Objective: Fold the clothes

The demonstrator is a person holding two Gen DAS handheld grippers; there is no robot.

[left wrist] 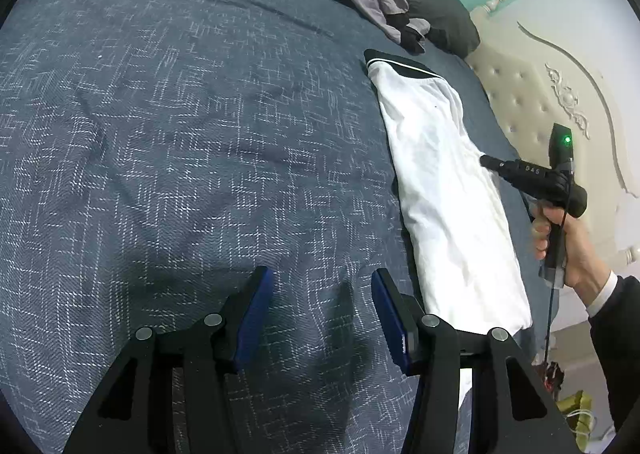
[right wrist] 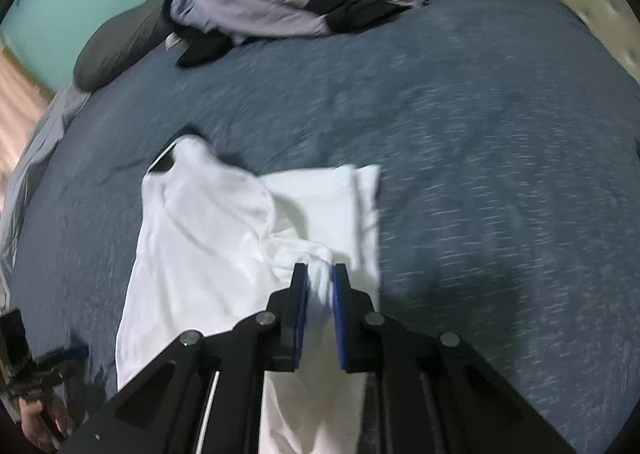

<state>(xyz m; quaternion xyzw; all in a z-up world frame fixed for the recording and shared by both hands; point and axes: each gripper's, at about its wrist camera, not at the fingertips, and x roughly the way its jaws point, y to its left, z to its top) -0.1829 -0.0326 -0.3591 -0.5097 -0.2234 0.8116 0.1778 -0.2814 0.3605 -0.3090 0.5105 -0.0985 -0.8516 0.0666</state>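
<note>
On the blue bed [left wrist: 180, 133], white shirt [left wrist: 448, 181] part-folded, left gripper [left wrist: 322, 310] jaws spread, empty, right gripper [right wrist: 320, 290] jaws pinching shirt fabric.

A bed [left wrist: 180, 133] covered in coarse woven cloth, slate blue flecked with pale threads, matt. On it a white shirt [left wrist: 448, 189] of thin, soft, faintly creased cotton-like cloth with black trim. At the far side, a heap of clothes [right wrist: 264, 1] in smooth lilac and matt black fabric. The left hand-held gripper [left wrist: 322, 294] is matt black plastic with blue rubbery pads and dull metal pins. The headboard [left wrist: 520, 101] looks glossy, cream, button-tufted
</note>
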